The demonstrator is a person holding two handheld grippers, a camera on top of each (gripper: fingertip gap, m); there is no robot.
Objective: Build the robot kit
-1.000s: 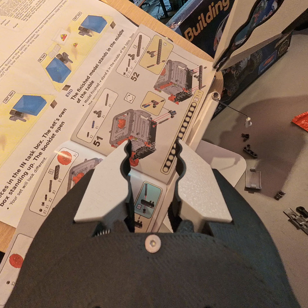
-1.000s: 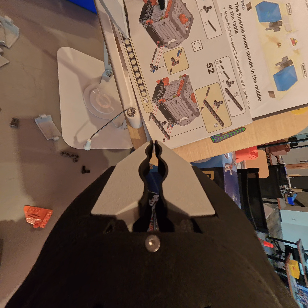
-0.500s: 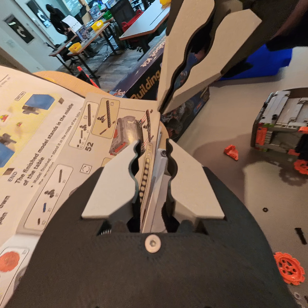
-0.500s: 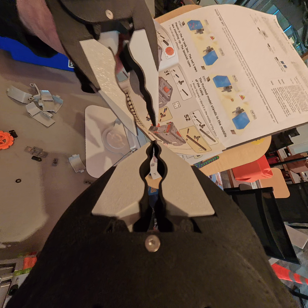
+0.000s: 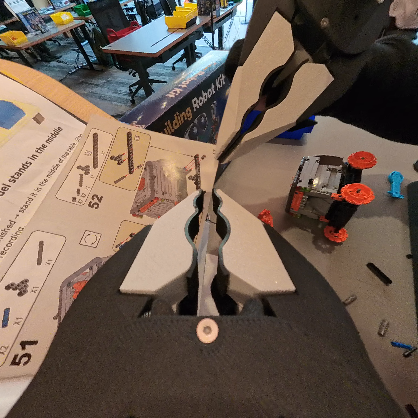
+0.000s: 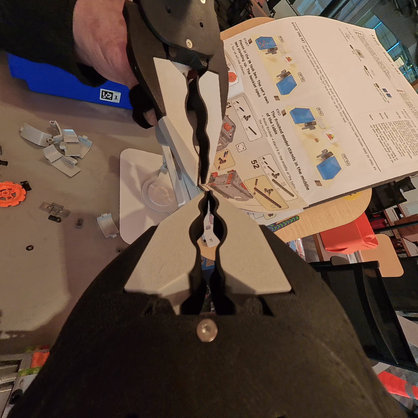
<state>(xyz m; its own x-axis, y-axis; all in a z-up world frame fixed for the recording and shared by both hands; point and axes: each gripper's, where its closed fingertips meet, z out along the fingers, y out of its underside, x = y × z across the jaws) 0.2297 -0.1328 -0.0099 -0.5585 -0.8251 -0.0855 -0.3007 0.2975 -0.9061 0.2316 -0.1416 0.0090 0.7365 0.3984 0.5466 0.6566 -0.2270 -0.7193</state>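
Jaws of the left gripper [image 5: 207, 192] nearly together, clamped on the edge of the white printed instruction booklet page [image 5: 113, 192] with assembly diagrams; page edge runs up between the two pale grey fingers [image 5: 167, 246]. Right gripper [image 6: 208, 194] jaws also pressed together, pinching the corner of the same booklet page [image 6: 260, 181]; a small bit of paper shows in the gap behind its tips. Both grippers meet tip to tip at the page corner: in the left wrist view the right gripper [image 5: 220, 156] comes down from upper right, in the right wrist view the left gripper [image 6: 203, 178] comes down from above, held by a bare hand [image 6: 101, 47] in a dark sleeve.

Booklet sits on a white stand with flat base plate [image 6: 135, 181], against a larger white printed sheet [image 6: 339, 90] on a light wooden board [image 6: 328, 214].

Grey bench [image 5: 339, 282] to the right carries a partly built grey-and-black block model with orange gear wheels [image 5: 323, 194], well apart from the grippers. Near it: small orange piece [image 5: 265, 217], light blue tool [image 5: 395, 183], loose black and grey pins. Right wrist view shows a pile of grey curved panels [image 6: 56, 144], an orange gear [image 6: 10, 194], and a blue bin with a square code tag [image 6: 56, 79] at far left. Dark blue kit box [image 5: 187, 106] stands behind the booklet.
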